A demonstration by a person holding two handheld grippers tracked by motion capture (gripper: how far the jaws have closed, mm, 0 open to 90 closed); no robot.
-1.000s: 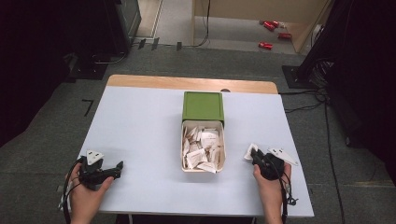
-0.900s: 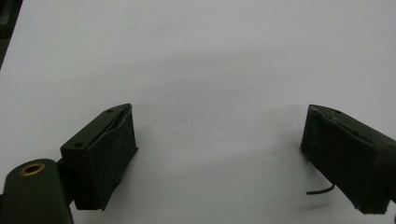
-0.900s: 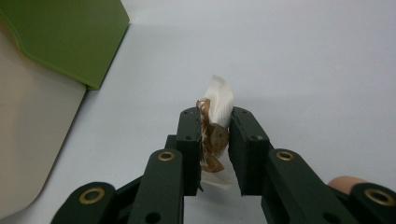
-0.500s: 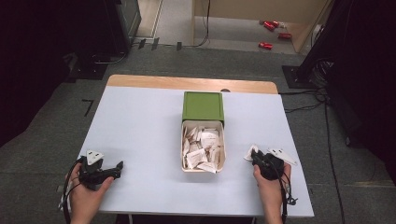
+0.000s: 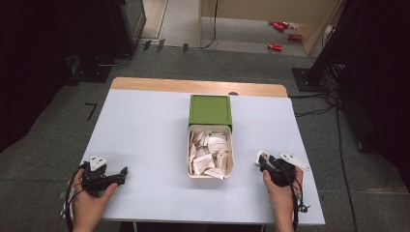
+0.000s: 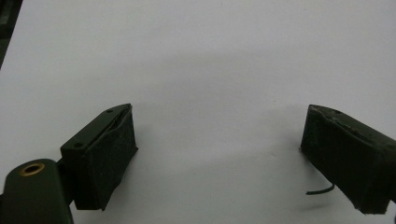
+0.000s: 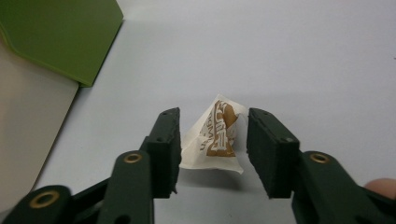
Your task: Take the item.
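Note:
A cream box [image 5: 189, 155] with several white packets [image 5: 209, 153] in it stands mid-table, its green lid [image 5: 210, 110] at the far end. At the table's right, my right gripper [image 5: 262, 159] rests with a single white-and-brown packet [image 7: 217, 135] lying on the table between its jaws. These jaws have just been opening and the right pad [image 7: 268, 154] stands clear of the packet. The green lid [image 7: 56, 32] and the box wall [image 7: 28, 130] lie to its left. My left gripper [image 5: 123, 173] rests near the front left, jaws wide apart [image 6: 219, 116] over bare table.
The white tabletop [image 5: 145, 130] has a wooden strip [image 5: 193, 86] along its far edge. Grey floor surrounds it, with cables [image 5: 329, 104] at the right and dark equipment at the back left. A hand holds each gripper at the near edge.
The right gripper's jaws stand a little wider around the packet. Both hands have kept their places.

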